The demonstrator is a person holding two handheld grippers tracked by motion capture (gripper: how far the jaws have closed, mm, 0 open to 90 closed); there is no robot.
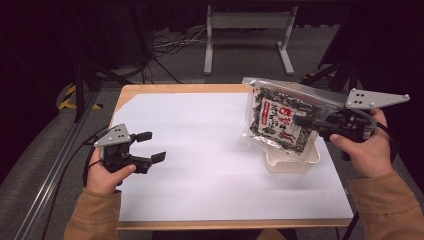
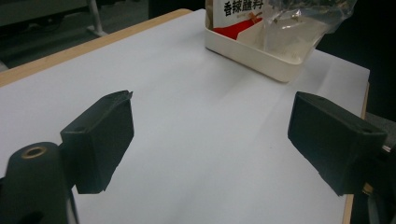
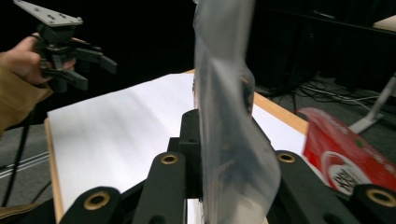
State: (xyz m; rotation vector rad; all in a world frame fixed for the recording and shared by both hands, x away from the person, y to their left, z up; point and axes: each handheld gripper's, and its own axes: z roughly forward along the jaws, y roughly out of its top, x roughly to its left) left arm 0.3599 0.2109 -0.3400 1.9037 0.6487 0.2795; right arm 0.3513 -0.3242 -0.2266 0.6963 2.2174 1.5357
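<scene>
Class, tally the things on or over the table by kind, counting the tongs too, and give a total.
Tongs: 2, left tongs open, right tongs shut on the bag
Bag: 1, clear, with printed label
Tray: 1, cream
Paper sheet: 1, white
Total: 5

Grey floor (image 1: pixel 195 65), dark bkgd, cables (image 1: pixel 170 42)

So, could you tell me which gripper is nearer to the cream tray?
The right. The right gripper holds the seasoning bag just above the cream tray, while the left gripper sits open across the table, well apart from it.
</scene>
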